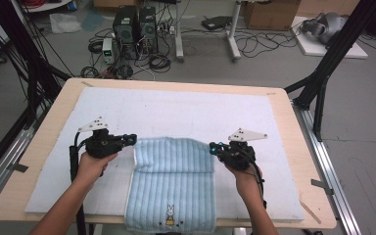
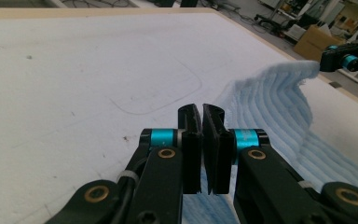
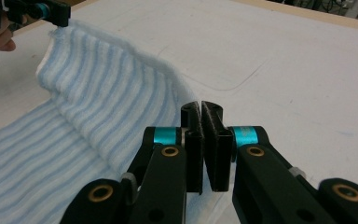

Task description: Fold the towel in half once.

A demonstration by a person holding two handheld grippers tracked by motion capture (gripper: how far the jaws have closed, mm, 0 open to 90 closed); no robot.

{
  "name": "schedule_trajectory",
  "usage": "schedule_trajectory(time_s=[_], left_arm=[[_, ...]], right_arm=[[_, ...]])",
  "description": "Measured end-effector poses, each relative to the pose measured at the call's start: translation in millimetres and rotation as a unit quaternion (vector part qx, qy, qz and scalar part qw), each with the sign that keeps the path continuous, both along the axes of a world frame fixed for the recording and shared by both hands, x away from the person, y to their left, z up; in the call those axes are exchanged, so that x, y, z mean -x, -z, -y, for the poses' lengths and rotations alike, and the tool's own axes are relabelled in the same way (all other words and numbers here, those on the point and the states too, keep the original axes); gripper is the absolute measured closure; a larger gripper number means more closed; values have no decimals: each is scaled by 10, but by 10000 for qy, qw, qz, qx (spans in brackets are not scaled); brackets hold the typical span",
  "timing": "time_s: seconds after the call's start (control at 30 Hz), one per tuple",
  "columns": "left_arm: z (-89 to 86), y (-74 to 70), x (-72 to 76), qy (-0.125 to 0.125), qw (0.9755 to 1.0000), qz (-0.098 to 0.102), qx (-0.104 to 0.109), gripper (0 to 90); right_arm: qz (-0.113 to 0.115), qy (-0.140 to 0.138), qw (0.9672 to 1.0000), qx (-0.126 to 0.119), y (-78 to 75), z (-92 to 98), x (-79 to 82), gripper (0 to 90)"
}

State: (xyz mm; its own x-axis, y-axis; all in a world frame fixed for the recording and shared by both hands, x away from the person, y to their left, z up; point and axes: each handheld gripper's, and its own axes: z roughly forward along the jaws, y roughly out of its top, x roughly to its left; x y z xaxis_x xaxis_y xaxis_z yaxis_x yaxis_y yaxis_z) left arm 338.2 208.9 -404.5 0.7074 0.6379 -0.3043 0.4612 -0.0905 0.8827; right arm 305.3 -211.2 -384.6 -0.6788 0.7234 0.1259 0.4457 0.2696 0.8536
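A light blue striped towel (image 1: 171, 186) lies on the white mat, its near end with a small rabbit emblem (image 1: 169, 211) hanging over the table's front edge. Its far edge is raised off the mat between the two grippers. My left gripper (image 1: 133, 140) is shut on the towel's far left corner, and my right gripper (image 1: 212, 147) is shut on the far right corner. In the left gripper view the jaws (image 2: 202, 112) stand together, and the towel (image 2: 279, 102) rises toward the other gripper (image 2: 342, 58). The right gripper view has the jaws (image 3: 200, 108) closed beside the draped towel (image 3: 98, 102).
A white mat (image 1: 176, 105) covers most of the wooden table (image 1: 293, 147). Black frame posts (image 1: 323, 73) stand at both far sides of the table. Computer towers (image 1: 134, 27), cables and boxes sit on the floor beyond.
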Motion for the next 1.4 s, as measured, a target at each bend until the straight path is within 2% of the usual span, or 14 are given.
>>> schedule_trajectory(time_s=[0.07, 0.23, 0.53, 0.87, 0.9, 0.93, 0.97, 1.0, 1.03, 1.1, 1.2, 1.23, 1.3, 1.4], left_arm=[[-21, -1, 82, 87, 9999, -34, 81, 857], [-27, 18, 243, 277, 9996, -39, -15, 857], [-11, 165, 524, 526, 9984, -131, -166, 855], [-62, 297, 659, 629, 9969, -285, -371, 850], [-60, 304, 653, 610, 9971, -253, -380, 839], [-56, 308, 634, 497, 9977, -245, -378, 763], [-55, 308, 604, 358, 9983, -292, -347, 612], [-60, 301, 569, 243, 9987, -322, -324, 526], [-65, 292, 534, 147, 9989, -305, -321, 496], [-66, 274, 447, -10, 9991, -259, -345, 477], [-59, 271, 341, -136, 9990, -303, -309, 478], [-30, 293, 233, -214, 9984, -420, -319, 480], [8, 334, 156, -231, 9977, -553, -301, 495], [75, 397, 104, -164, 9963, -672, -512, 540]], right_arm=[[23, -48, 10000, -28, -6, 15, 75, 873], [-26, -150, 9998, -114, 4, 69, 272, 873], [-240, -310, 9992, -73, 193, 74, 532, 873], [-423, -283, 9987, 33, 352, 143, 717, 880], [-408, -261, 9988, 22, 361, 157, 716, 870], [-401, -219, 9990, 6, 360, 168, 708, 850], [-371, -155, 9992, -2, 354, 178, 687, 819], [-347, -93, 9993, -50, 345, 187, 660, 782], [-337, -5, 9994, -90, 335, 193, 633, 763], [-226, 138, 9996, -18, 318, 184, 559, 713], [-234, 256, 9994, 33, 320, 170, 455, 708], [-279, 374, 9988, 161, 347, 148, 329, 705], [-389, 450, 9980, 192, 402, 123, 200, 685], [-556, 545, 9966, 272, 491, 73, 66, 642]])
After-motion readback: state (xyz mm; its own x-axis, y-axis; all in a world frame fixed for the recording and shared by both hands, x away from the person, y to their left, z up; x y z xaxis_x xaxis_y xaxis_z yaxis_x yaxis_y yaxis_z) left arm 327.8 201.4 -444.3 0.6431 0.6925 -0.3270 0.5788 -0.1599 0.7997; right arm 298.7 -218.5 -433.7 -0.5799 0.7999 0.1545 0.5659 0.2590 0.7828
